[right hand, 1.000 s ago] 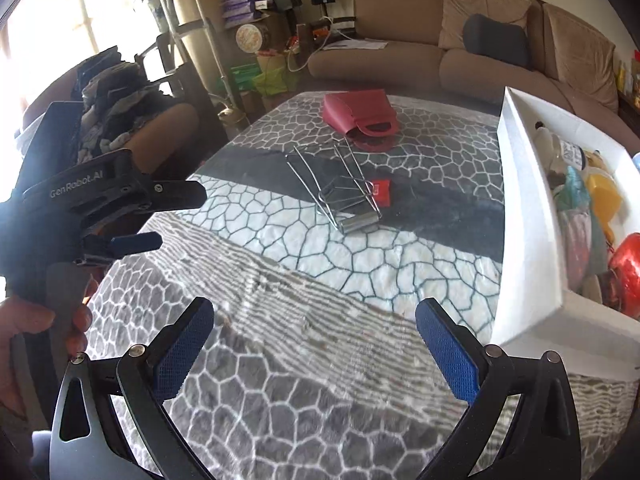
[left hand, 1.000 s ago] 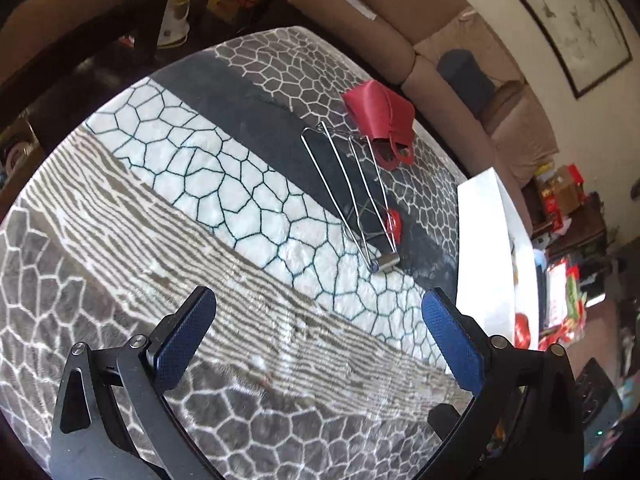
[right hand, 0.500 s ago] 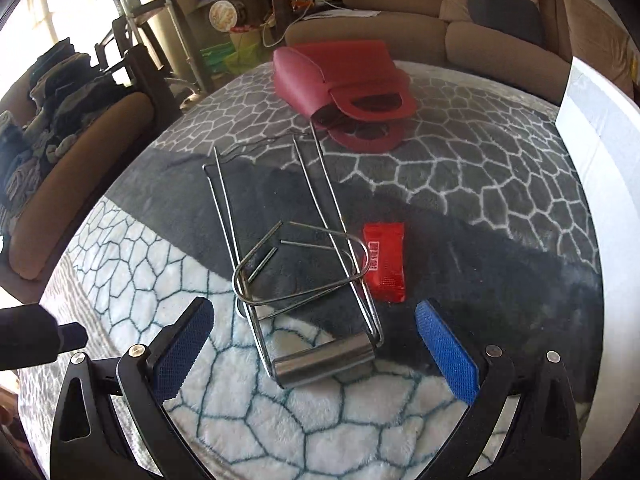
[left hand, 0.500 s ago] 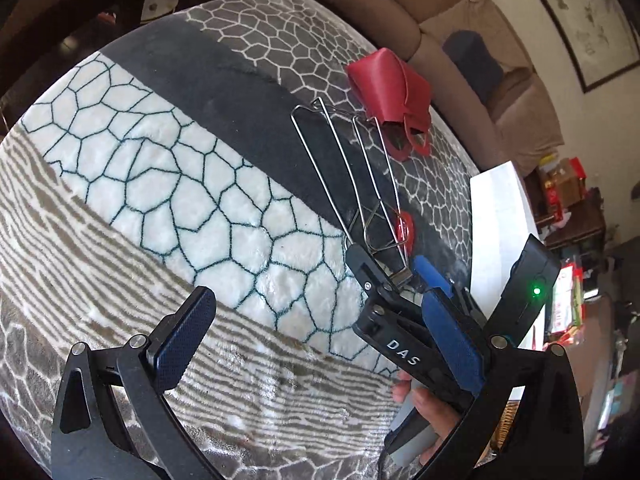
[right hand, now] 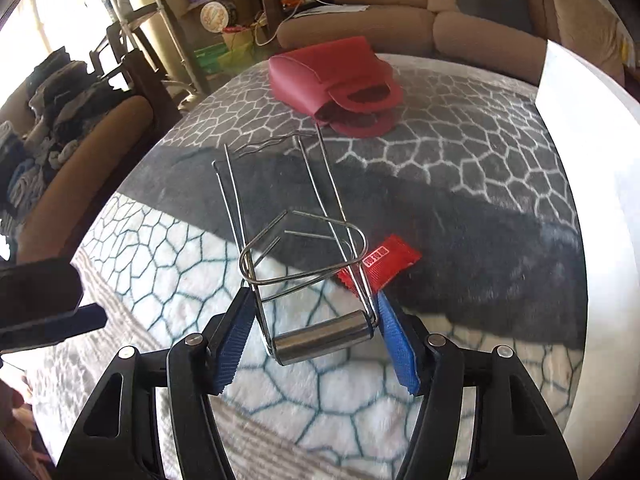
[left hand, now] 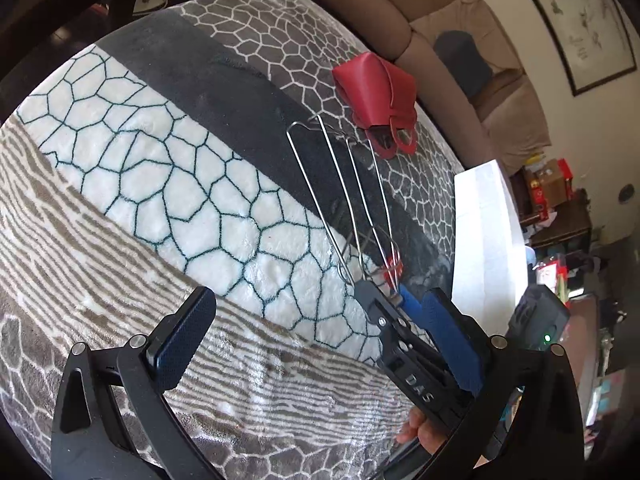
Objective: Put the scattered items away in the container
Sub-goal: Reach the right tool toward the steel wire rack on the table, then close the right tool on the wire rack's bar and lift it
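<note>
Blue ribbed pads of the right tool (right hand: 312, 340) stand on either side of the steel roller handle of a wire clip tongs (right hand: 304, 248). Its jaws have just been closing and now sit close against the two ends of the handle; whether the pads actually press the metal I cannot tell. The tongs lie on a plush patterned blanket (right hand: 360, 392) that covers the worktop, with their long wire prongs reaching away from the camera. Just beside the handle, and partly under the wires, lies a small red sachet (right hand: 386, 262). Farther off, past the prong tips, a red handbag (right hand: 332, 80) lies on its side on the grey part of the blanket. At the right edge stands the white wall of the container (right hand: 600, 184), well apart from the tongs.

In the left wrist view the left tool (left hand: 316, 344) hangs above the striped part of the blanket with its jaws wide apart and nothing between them; a hand (left hand: 420, 430) shows under the right tool.
</note>
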A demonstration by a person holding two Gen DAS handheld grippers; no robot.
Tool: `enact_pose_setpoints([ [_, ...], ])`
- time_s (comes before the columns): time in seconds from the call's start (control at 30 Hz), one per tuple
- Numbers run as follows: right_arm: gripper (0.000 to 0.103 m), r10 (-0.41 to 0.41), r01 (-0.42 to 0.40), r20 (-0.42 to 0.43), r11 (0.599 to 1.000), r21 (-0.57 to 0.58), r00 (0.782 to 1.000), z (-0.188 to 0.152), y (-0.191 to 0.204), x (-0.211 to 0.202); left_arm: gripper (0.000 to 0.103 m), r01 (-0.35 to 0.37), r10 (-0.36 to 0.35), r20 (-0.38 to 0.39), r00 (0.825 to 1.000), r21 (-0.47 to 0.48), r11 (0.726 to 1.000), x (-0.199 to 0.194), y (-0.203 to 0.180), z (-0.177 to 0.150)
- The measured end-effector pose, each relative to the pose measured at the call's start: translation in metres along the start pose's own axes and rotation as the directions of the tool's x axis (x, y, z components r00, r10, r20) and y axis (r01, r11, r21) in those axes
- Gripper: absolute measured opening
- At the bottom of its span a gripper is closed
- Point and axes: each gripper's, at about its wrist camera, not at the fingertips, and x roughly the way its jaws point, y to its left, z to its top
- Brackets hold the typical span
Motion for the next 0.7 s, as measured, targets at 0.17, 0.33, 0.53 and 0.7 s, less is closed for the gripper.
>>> enact_pose_setpoints([
  [0.17, 0.061, 0.073, -0.069, -0.038, 0.992, 0.105, 0.997, -0.038, -0.009, -0.039, 0.103, -0.011, 0.012, -0.089, 0.996, 0.014, 1.000, 0.024, -0.002, -0.015],
  [0.33, 0.026, 0.139, -0.128, -0.045, 0.972, 0.196, 0.989, -0.074, -0.007, -0.072, 0.103, -0.044, 0.064, -0.145, 0.987, 0.136, 0.990, 0.043, -0.027, -0.040],
  [0.53, 0.025, 0.123, -0.111, -0.054, 0.976, 0.186, 0.991, -0.091, 0.010, -0.082, 0.103, -0.045, 0.073, -0.159, 0.985, 0.170, 0.984, 0.039, -0.031, -0.054],
  [0.7, 0.066, 0.073, -0.064, -0.045, 0.981, 0.181, 0.996, -0.092, 0.005, -0.072, 0.103, 0.022, -0.007, -0.160, 0.987, 0.091, 0.996, 0.033, -0.012, -0.038],
])
